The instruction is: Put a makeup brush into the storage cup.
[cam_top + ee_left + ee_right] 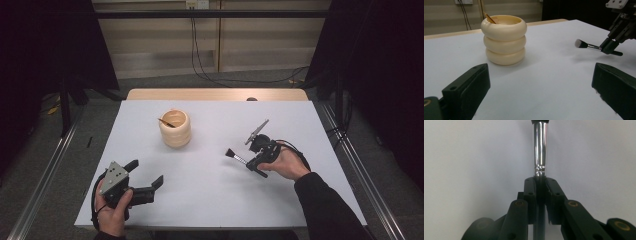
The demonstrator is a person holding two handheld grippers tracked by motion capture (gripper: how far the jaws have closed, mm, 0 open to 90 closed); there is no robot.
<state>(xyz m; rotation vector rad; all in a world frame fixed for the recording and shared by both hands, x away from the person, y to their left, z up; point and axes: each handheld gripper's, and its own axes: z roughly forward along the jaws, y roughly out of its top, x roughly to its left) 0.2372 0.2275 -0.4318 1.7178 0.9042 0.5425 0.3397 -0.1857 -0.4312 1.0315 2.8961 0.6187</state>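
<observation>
Brush [234, 155] sits a little right of the middle of the high view, pinched by its handle in the right gripper [246, 162], whose jaws are squeezed tight on it. It looks lifted off the white table [210, 195], bristles pointing left. The cream pot [175, 128], up and left of the middle, already has one thin stick [166, 122] inside. I think picking up is done; carrying the brush over and dropping it in is left. The left gripper [148, 175], at the lower left, is spread wide with nothing in it.
</observation>
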